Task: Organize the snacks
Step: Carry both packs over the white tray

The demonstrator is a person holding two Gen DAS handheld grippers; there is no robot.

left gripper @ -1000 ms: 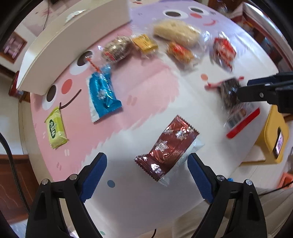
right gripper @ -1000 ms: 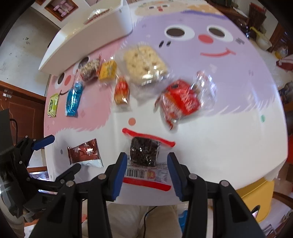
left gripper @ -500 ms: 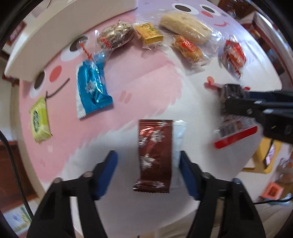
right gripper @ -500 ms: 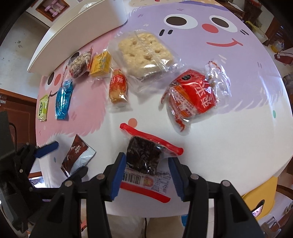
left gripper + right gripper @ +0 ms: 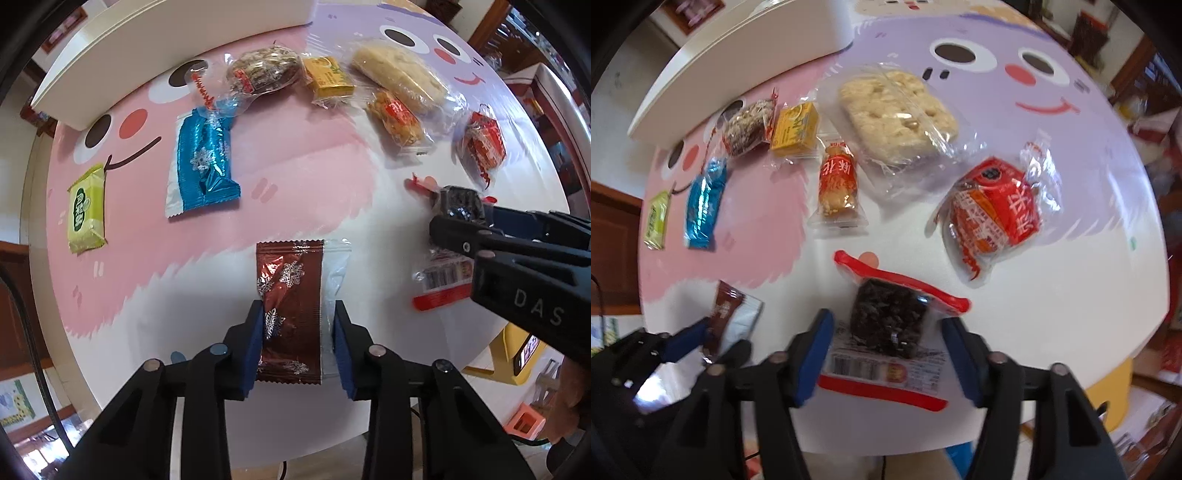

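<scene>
A brown snowflake packet (image 5: 291, 280) lies lengthwise on the white part of the cartoon table mat (image 5: 314, 177). My left gripper (image 5: 298, 314) points down over it with its jaws closing, and both blue pads touch the packet's long edges. To its right, my right gripper (image 5: 888, 325) is shut on a clear packet with a dark cake and red strips (image 5: 886, 362). The pads sit at the wrapper's sides. The left wrist view shows that gripper (image 5: 461, 218) from the side, with the dark cake (image 5: 460, 201) at its tips. In the right wrist view the left gripper (image 5: 716, 336) appears low left, with the brown packet (image 5: 726, 306).
More snacks lie across the mat: a green packet (image 5: 86, 210), a blue one (image 5: 201, 166), a nut cake (image 5: 262, 70), a yellow box (image 5: 327, 75), an orange packet (image 5: 397, 120), a pale cake (image 5: 399, 75), a red packet (image 5: 484, 144). A long white box (image 5: 166, 55) stands behind. A yellow stool (image 5: 517, 354) sits beyond the near edge.
The left gripper rolled until the brown packet lay straight between its jaws, then the jaws closed in onto its edges. The right gripper shifted up the table with the dark cake packet.
</scene>
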